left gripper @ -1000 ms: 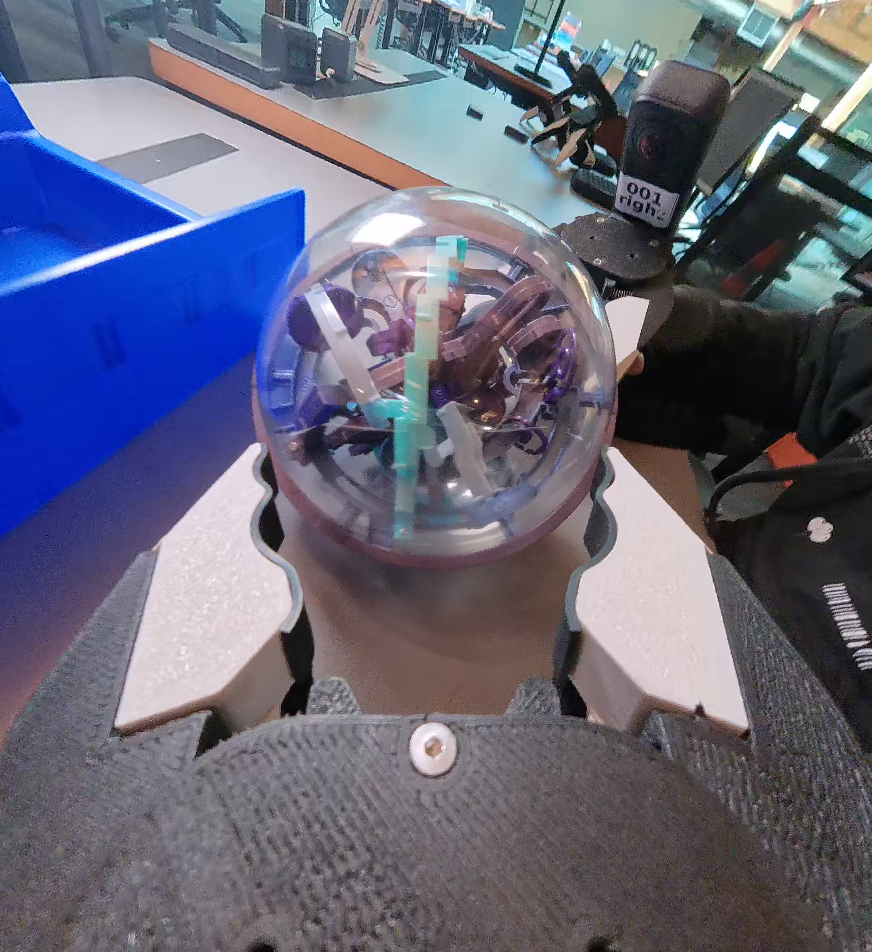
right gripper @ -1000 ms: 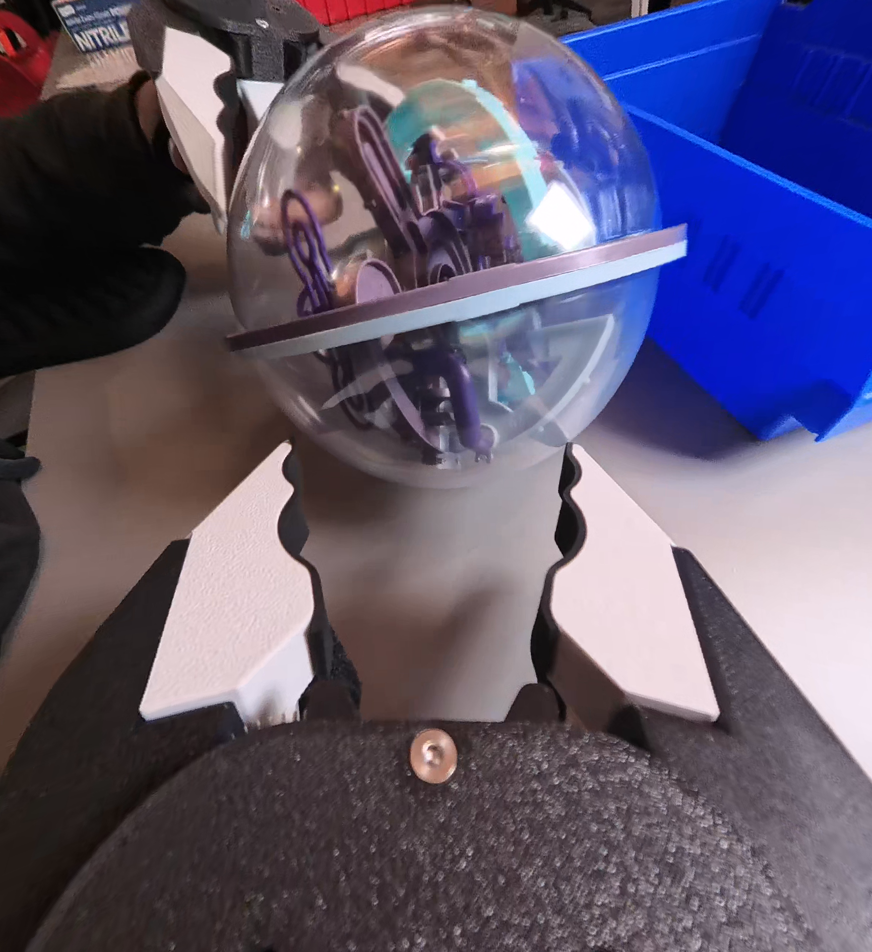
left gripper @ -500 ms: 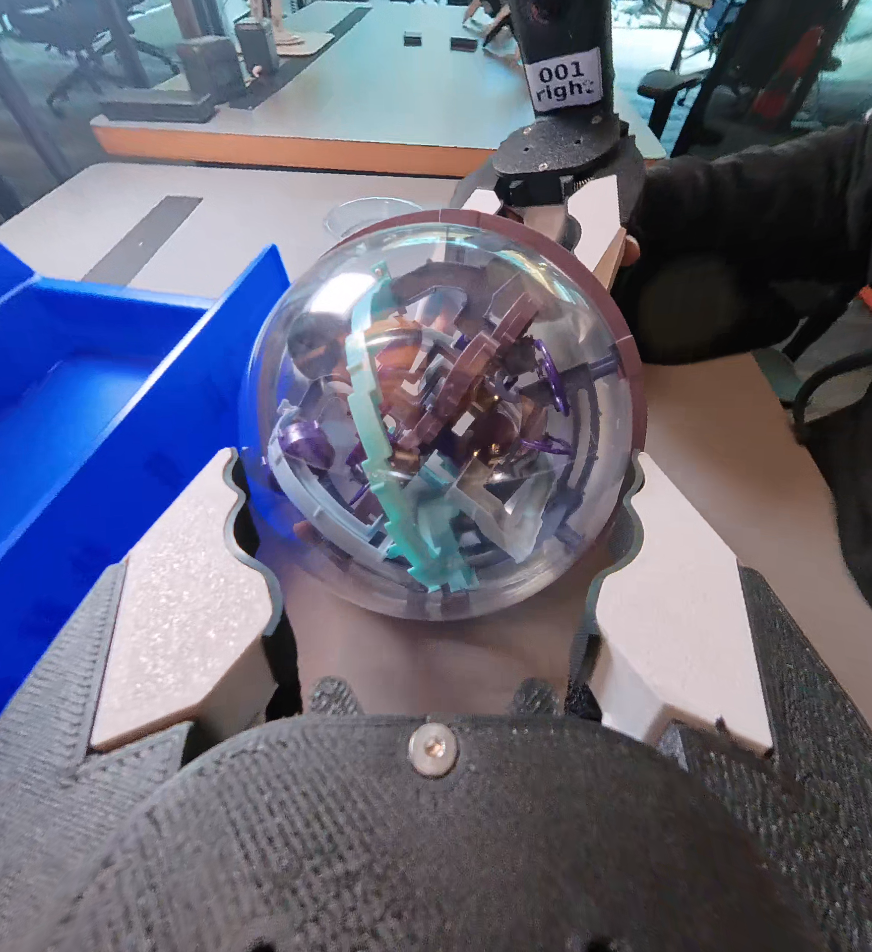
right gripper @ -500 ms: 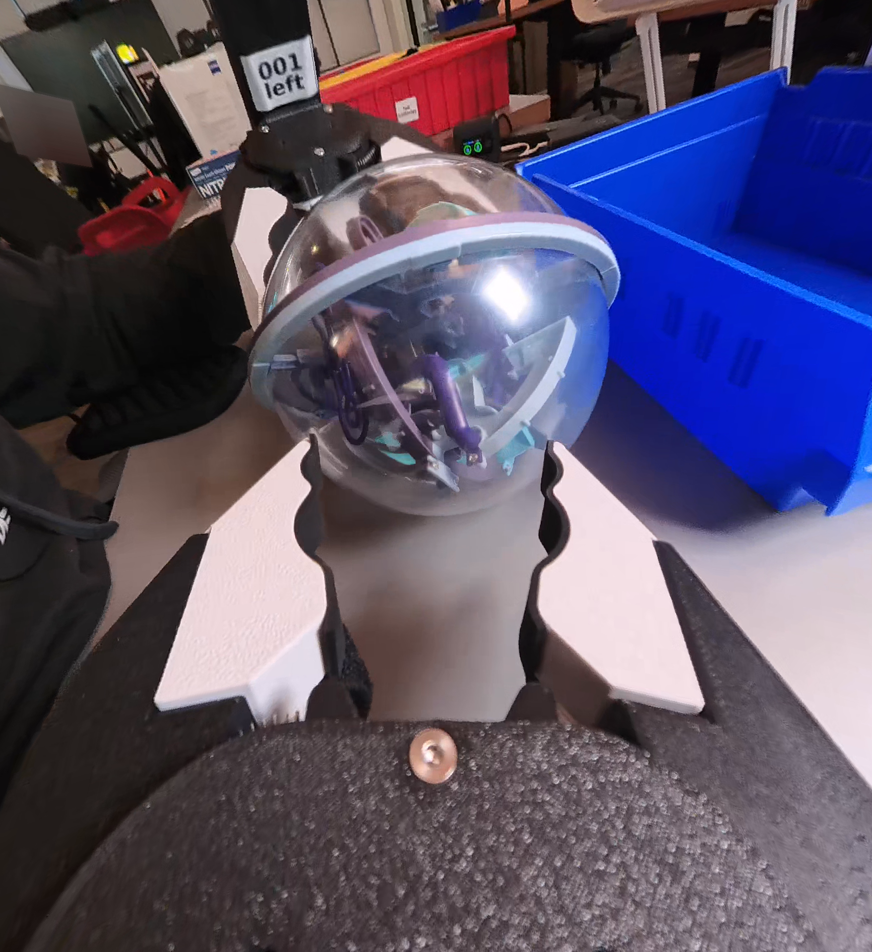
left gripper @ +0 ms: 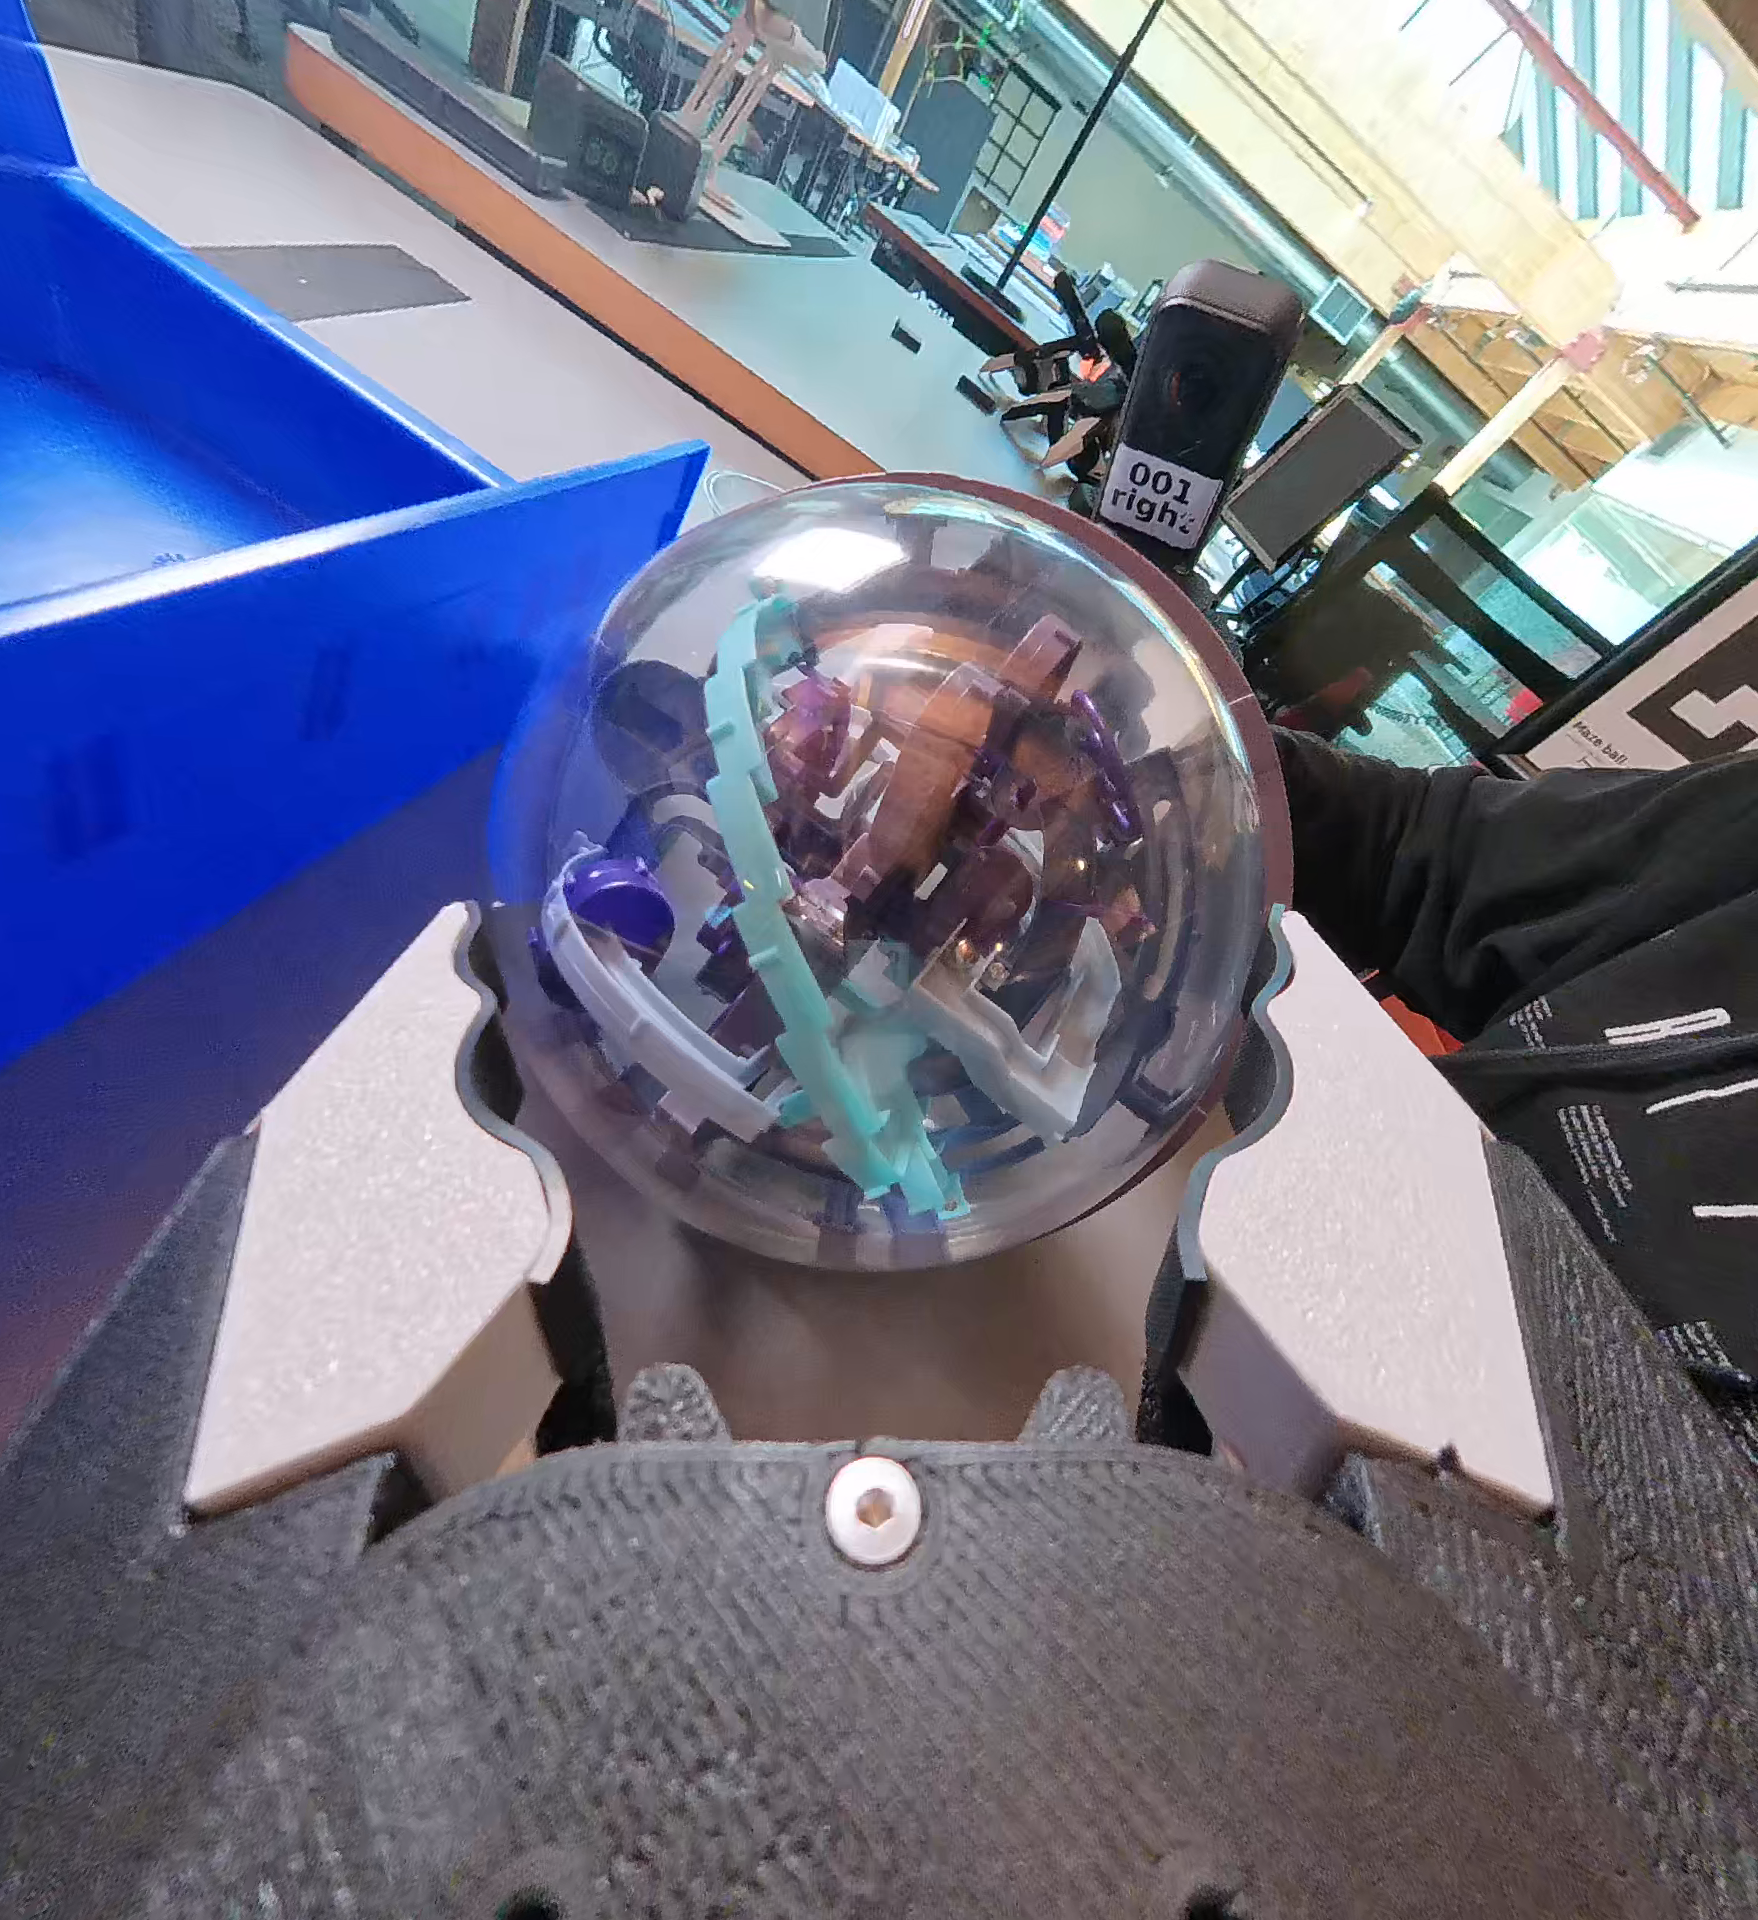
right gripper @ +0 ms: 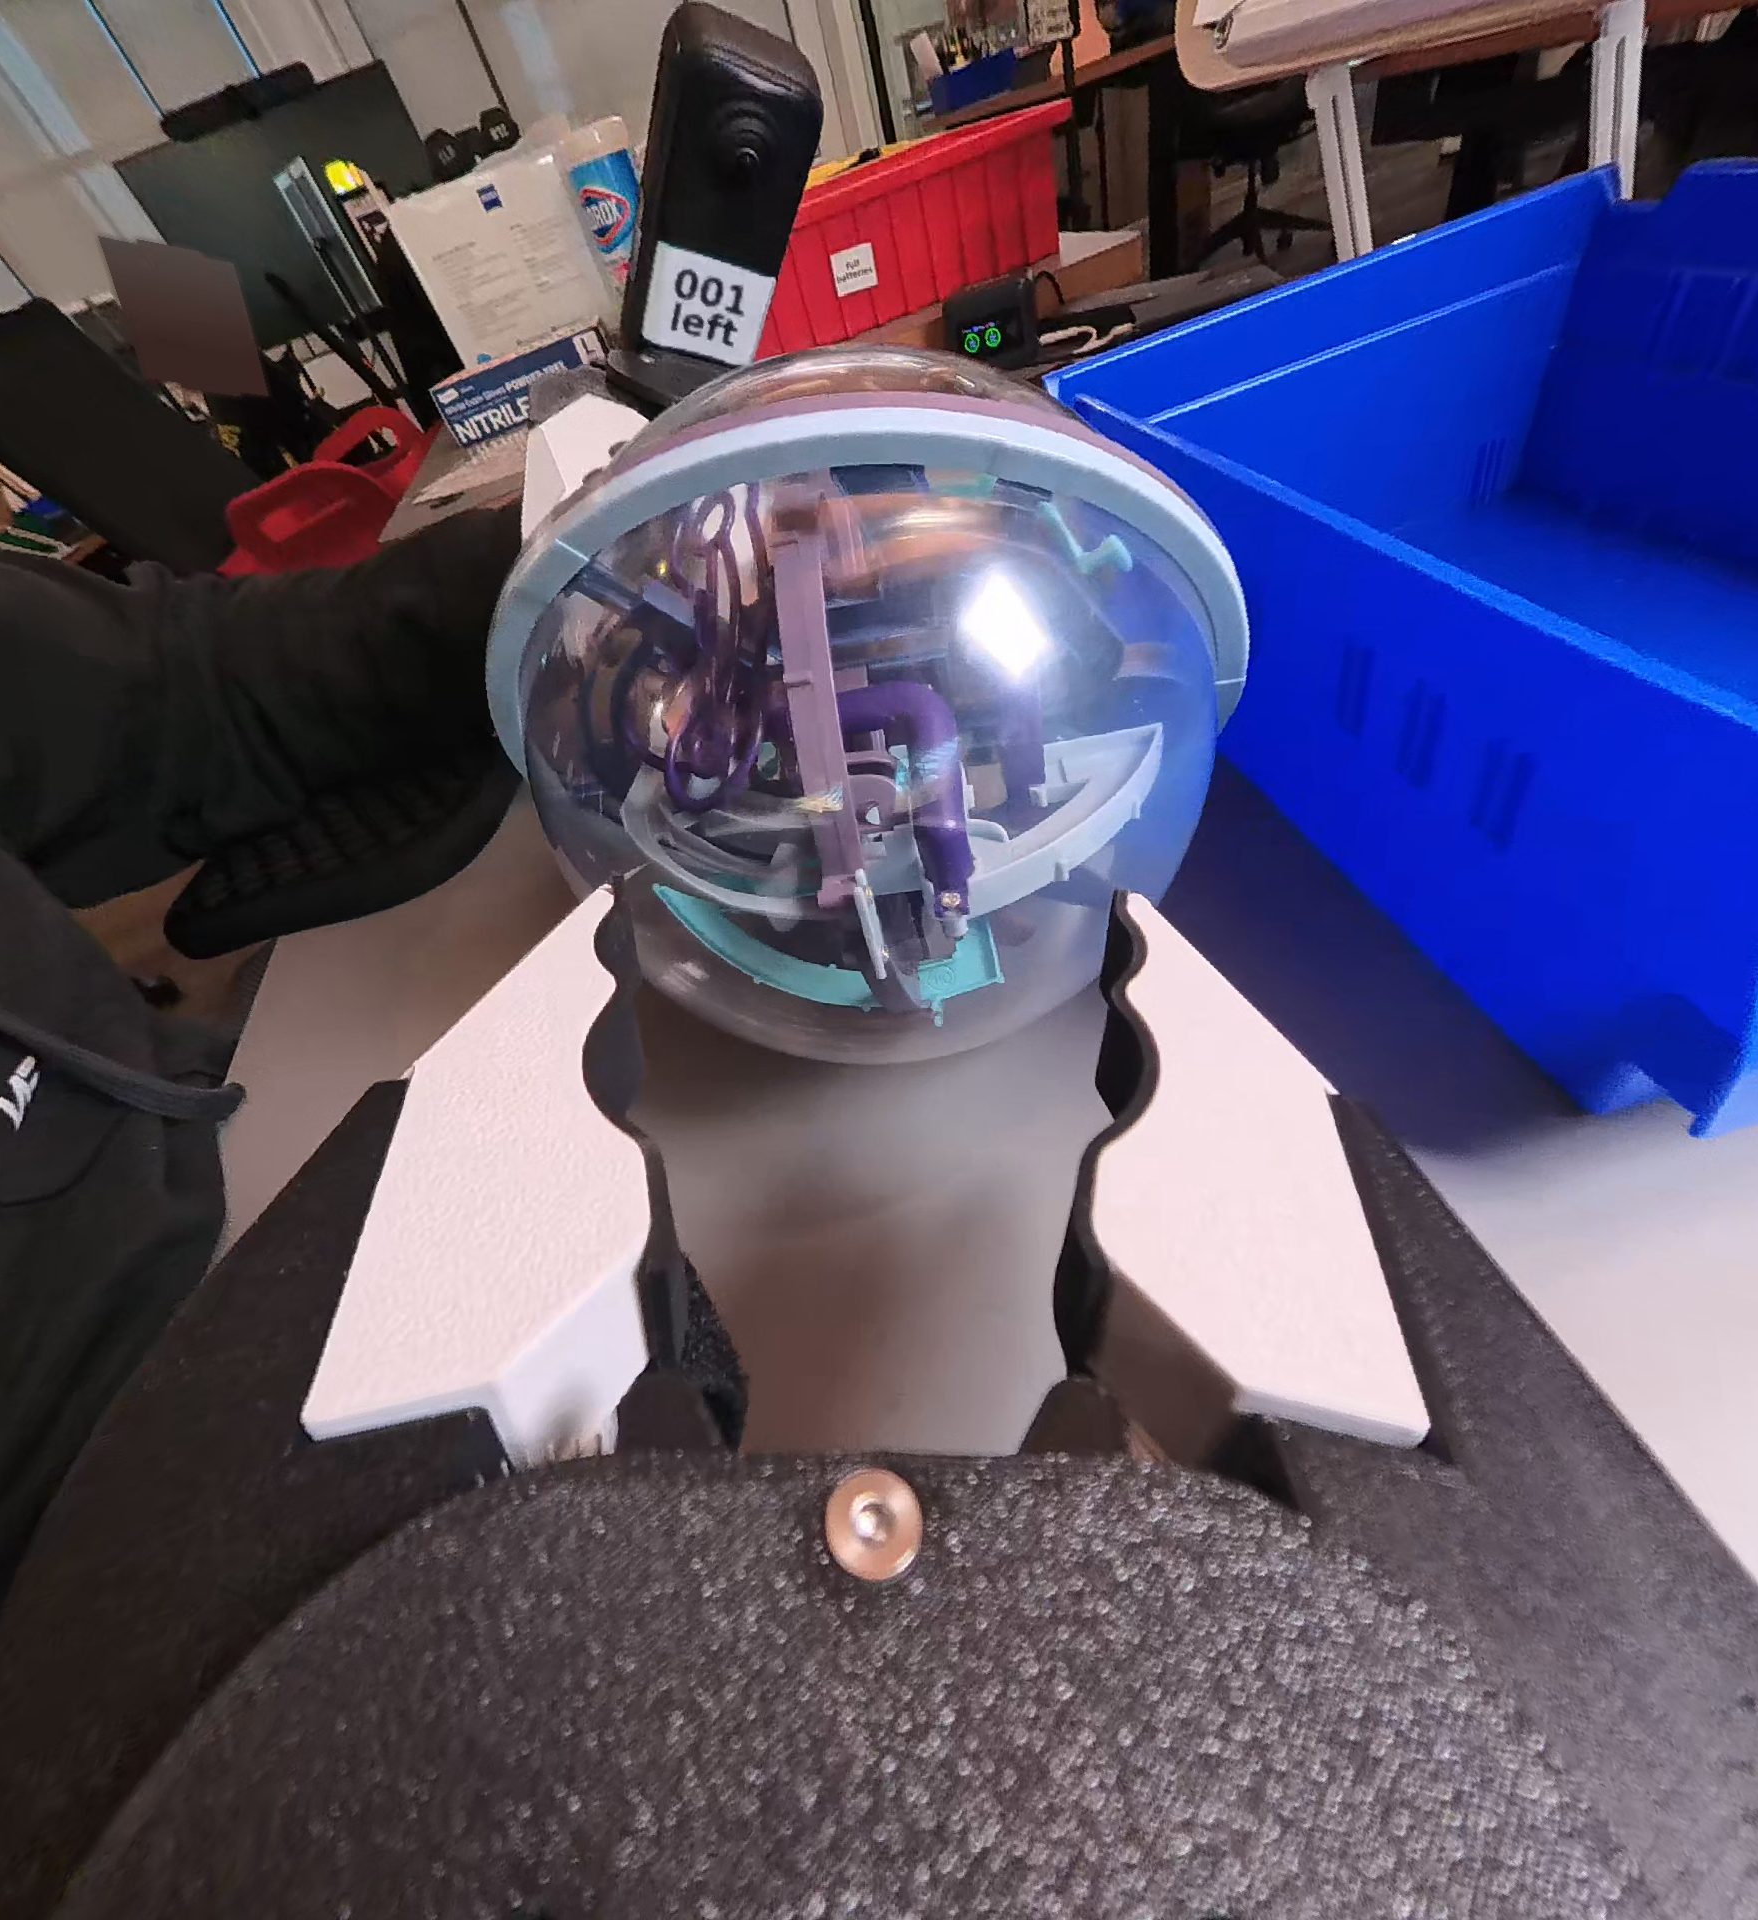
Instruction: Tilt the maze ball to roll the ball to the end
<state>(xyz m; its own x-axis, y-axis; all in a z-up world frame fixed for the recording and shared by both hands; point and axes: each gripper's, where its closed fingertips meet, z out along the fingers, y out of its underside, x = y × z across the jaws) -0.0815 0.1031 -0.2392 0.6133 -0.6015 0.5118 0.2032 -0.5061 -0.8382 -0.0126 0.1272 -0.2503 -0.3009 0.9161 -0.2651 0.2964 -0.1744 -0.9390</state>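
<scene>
Each hand-held gripper has white wavy-edged fingers, a textured black body, one silver screw; black sleeves

A large blue bin is seen on the grey table, open at the top and tilted in the left wrist view. Behind it, a red bin and a small black device with green lights are placed. A box of gloves is found farther left. A monitor is visible in the background.
</scene>
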